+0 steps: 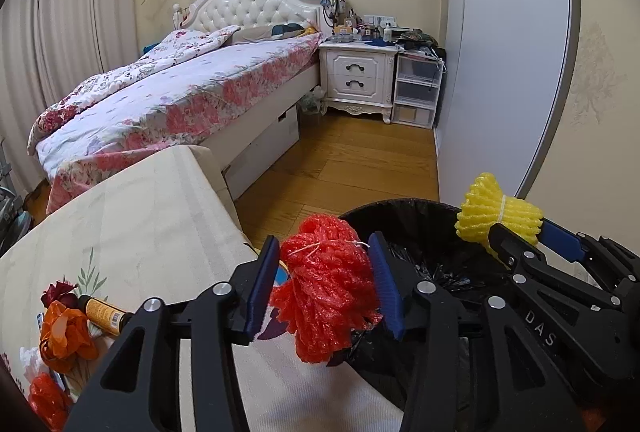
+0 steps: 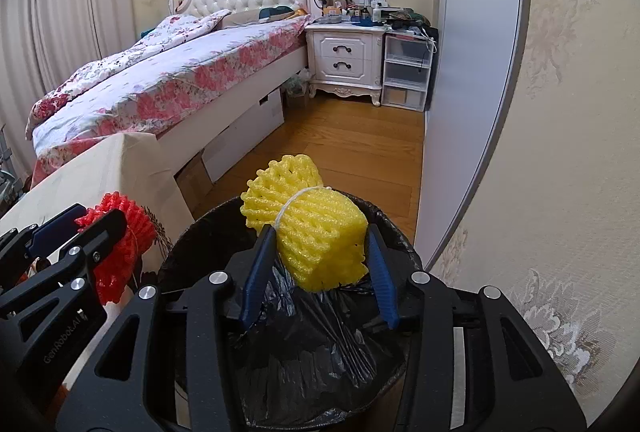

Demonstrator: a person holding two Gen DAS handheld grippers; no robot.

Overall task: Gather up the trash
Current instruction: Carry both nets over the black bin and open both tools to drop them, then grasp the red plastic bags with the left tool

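Both bundles ought to go straight down into the bin, so the thing to get right is being well over the opening before letting go. The right tongs [image 2: 320, 264] have that: the yellow tied bundle of foam fruit netting [image 2: 308, 232] sits between the blue pads directly above the round waste bin with its black plastic liner [image 2: 320, 352]. The pads look spread just clear of its sides, hardly pressing, so it seems about to fall.

The left tongs [image 1: 326, 284] need more care. The red tied bundle of foam netting [image 1: 328, 284] lies between their pads, which also look spread and barely touching it, yet it hangs over the bin's near rim, beside the cream cloth-covered surface [image 1: 140, 224]. I would shift it further over the liner first.
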